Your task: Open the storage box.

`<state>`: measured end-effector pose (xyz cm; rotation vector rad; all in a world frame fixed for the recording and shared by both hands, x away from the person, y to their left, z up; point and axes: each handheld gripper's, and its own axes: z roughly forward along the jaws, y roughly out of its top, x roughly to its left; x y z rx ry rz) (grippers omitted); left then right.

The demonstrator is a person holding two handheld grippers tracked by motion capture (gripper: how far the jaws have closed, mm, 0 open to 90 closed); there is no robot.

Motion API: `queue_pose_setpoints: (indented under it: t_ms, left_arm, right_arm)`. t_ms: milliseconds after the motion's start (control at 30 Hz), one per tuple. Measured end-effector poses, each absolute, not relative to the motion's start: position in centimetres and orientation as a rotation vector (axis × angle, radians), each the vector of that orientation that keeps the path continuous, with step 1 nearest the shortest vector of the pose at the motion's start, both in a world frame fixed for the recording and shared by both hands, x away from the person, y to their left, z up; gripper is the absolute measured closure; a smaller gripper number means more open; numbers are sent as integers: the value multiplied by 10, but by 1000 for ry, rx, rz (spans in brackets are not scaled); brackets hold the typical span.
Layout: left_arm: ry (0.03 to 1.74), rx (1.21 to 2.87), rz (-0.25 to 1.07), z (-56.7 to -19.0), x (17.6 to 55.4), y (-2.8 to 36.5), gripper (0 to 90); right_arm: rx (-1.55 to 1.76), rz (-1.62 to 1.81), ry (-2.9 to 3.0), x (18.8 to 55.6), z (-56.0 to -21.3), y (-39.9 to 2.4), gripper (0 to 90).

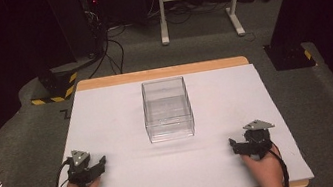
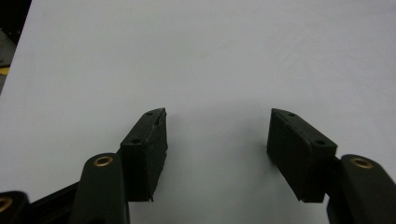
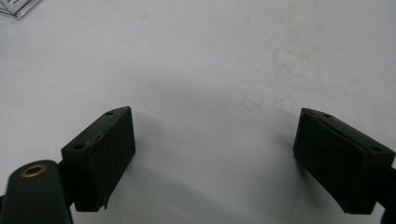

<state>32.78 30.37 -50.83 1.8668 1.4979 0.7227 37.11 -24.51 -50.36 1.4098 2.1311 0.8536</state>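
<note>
Near the bench's (image 1: pixel 107 113) front corners I hold the left gripper (image 1: pixel 96 166) and right gripper (image 1: pixel 236 145) spread wide, a clear box (image 1: pixel 167 109) mid-bench.

Both black grippers, left (image 1: pixel 96 166) and right (image 1: pixel 237 145), are wearing grey triangular plates behind the fingers (image 2: pixel 148 140), showing brass rivets and trailing black cables.

Overhead light brightens the white table (image 1: pixel 132 180) against dark surroundings; all pictures are soft, slightly blurred.
</note>
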Motion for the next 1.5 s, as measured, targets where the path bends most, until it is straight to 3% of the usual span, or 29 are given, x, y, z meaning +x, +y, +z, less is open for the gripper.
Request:
queue_pose_setpoints:
  t_ms: [900, 1200, 1500]
  left_arm:
    - [1501, 1864, 709, -508, 328, 305, 381]
    - [1500, 1863, 707, -508, 329, 305, 379]
    - [1500, 1863, 701, -508, 329, 305, 375]
  right_arm:
    - [1376, 873, 2133, 367, -500, -243, 162]
    - [1263, 1013, 2112, 343, -491, -224, 340]
    - [1187, 1075, 2142, 333, -488, -202, 410]
